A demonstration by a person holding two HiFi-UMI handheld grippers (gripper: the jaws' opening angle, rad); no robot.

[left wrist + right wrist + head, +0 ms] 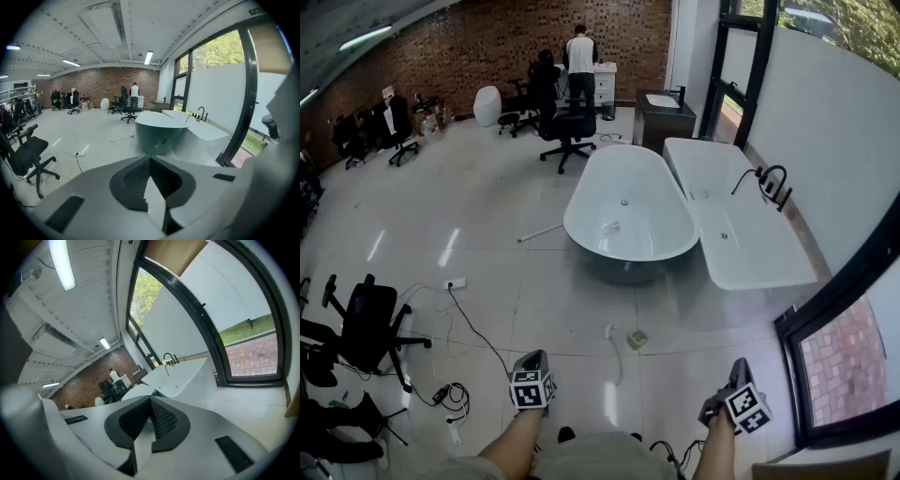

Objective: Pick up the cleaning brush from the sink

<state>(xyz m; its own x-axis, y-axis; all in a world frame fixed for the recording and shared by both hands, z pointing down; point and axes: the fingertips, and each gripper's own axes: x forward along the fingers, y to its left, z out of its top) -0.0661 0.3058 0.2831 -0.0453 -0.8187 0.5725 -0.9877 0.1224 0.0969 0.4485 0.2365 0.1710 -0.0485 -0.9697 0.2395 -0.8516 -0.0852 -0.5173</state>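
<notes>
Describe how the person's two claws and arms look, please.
Both the left claw and the right claw have pale grey bodies with dark ribbed pads. Each carries a cube with black-and-white square markers. The forearms are bare; no sleeves show.

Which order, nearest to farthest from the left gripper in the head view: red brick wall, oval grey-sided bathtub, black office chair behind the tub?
1. Oval grey-sided bathtub, mid-floor, ahead of left gripper.
2. Black office chair, beyond the tub's far end.
3. Red brick wall, far back.
</notes>
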